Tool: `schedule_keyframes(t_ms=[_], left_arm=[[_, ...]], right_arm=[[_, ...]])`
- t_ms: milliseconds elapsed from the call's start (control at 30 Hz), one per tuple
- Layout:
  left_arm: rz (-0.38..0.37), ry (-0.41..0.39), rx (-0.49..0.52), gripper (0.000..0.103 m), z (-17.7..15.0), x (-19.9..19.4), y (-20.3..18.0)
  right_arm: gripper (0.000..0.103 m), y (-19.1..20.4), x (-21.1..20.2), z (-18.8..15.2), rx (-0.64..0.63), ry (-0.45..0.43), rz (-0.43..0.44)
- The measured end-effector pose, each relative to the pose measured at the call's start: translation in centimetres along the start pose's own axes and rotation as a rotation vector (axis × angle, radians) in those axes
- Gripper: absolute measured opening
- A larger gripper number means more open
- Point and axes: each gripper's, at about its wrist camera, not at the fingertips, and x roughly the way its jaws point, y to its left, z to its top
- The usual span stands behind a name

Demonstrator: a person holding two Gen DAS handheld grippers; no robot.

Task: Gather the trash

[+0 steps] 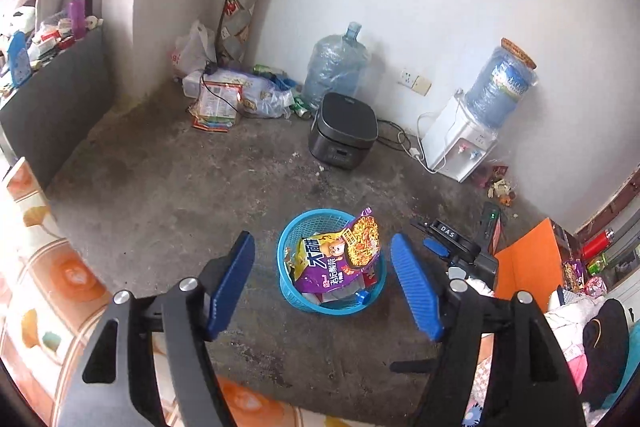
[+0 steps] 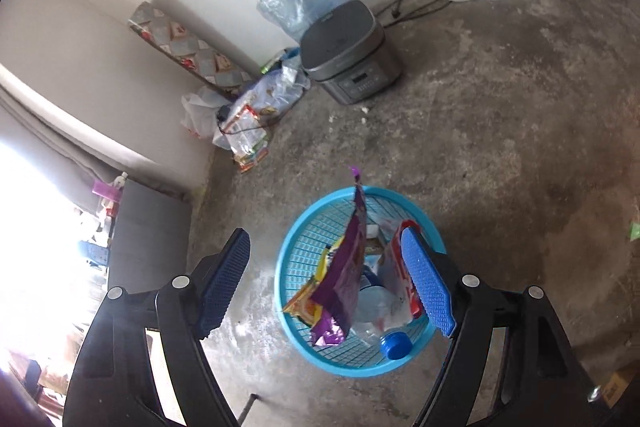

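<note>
A round blue basket (image 1: 289, 239) stands on the concrete floor, below and ahead of both grippers. A purple snack bag (image 1: 340, 259) sticks up out of it. In the right wrist view the basket (image 2: 320, 199) also holds a clear bottle with a blue cap (image 2: 396, 345) and a red-and-white wrapper (image 2: 394, 263) beside the purple bag (image 2: 352, 267). My left gripper (image 1: 323, 239) hovers above the basket, open, nothing between its blue pads. My right gripper (image 2: 326, 235) hangs closer over the rim, also open and empty. Its black housing (image 1: 460, 243) shows at the right of the left wrist view.
A dark rice cooker (image 1: 344, 131), a water jug (image 1: 334, 67) and a white dispenser (image 1: 460, 143) line the far wall. Bags and wrappers are heaped in the corner (image 1: 228, 95). Small wrappers (image 1: 496, 183) lie by the dispenser. An orange board (image 1: 528, 259) stands right.
</note>
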Motion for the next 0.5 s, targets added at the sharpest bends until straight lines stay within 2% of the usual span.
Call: schedule_keyframes(t_ms=[133, 233, 267, 400, 500], left_arm=[[0.065, -0.067, -0.027, 0.079, -2.1, -7.1, 0.6], [0.154, -0.145, -0.071, 0.093, -4.4, -12.6, 0.7], [0.2, -0.179, -0.089, 0.098, -5.2, -14.4, 0.8], [0.415, -0.293, -0.184, 0.098, -9.5, -20.8, 0.6], [0.572, -0.285, -0.257, 0.098, -13.1, -23.3, 0.6]], right_arm=[[0.074, 4.2, -5.4, -1.8, -0.102, -0.054, 0.118], [0.075, 8.0, -10.1, -3.7, -0.213, -0.101, 0.203], [0.079, 9.3, -11.6, -4.5, -0.255, -0.12, 0.226], [0.095, 14.3, -17.0, -8.0, -0.434, -0.207, 0.26], [0.095, 17.6, -20.5, -11.4, -0.582, -0.281, 0.275]])
